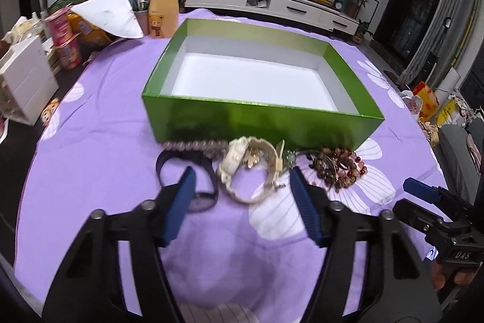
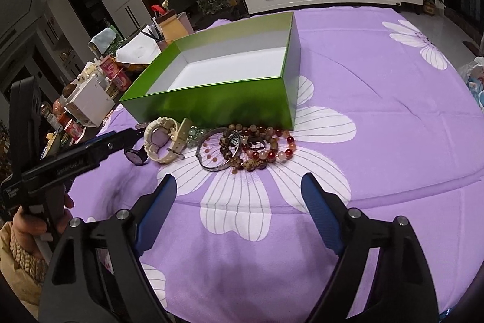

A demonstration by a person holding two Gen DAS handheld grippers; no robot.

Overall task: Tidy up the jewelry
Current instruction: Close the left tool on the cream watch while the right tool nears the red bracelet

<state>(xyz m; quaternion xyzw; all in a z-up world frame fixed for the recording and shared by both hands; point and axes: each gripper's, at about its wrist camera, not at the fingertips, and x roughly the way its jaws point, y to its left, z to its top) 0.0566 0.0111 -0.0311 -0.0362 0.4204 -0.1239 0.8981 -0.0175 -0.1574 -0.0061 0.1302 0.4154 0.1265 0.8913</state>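
Observation:
An open green box (image 1: pixel 257 117) with a white inside stands empty on the purple flowered cloth (image 1: pixel 99 147). A pile of jewelry lies along its near wall: a dark watch (image 1: pixel 187 171), a cream watch (image 1: pixel 239 159), a purple bead strand (image 1: pixel 193 145) and red-brown bead bracelets (image 1: pixel 338 165). My left gripper (image 1: pixel 242 174) is open just short of the pile, its fingers on either side of the cream watch without touching it. My right gripper (image 2: pixel 239 180) is open over the cloth, a little short of the bead bracelets (image 2: pixel 260 147) and a metal bangle (image 2: pixel 211 153), with nothing between its fingers.
At the table's left edge stand snack cups (image 1: pixel 65 41), a white drawer unit (image 1: pixel 24 80), a bear-printed bottle (image 1: pixel 161 11) and a white paper (image 1: pixel 112 14). A hand (image 2: pixel 24 223) in a knit sleeve holds the left gripper. A TV cabinet (image 1: pixel 272 5) stands beyond the table.

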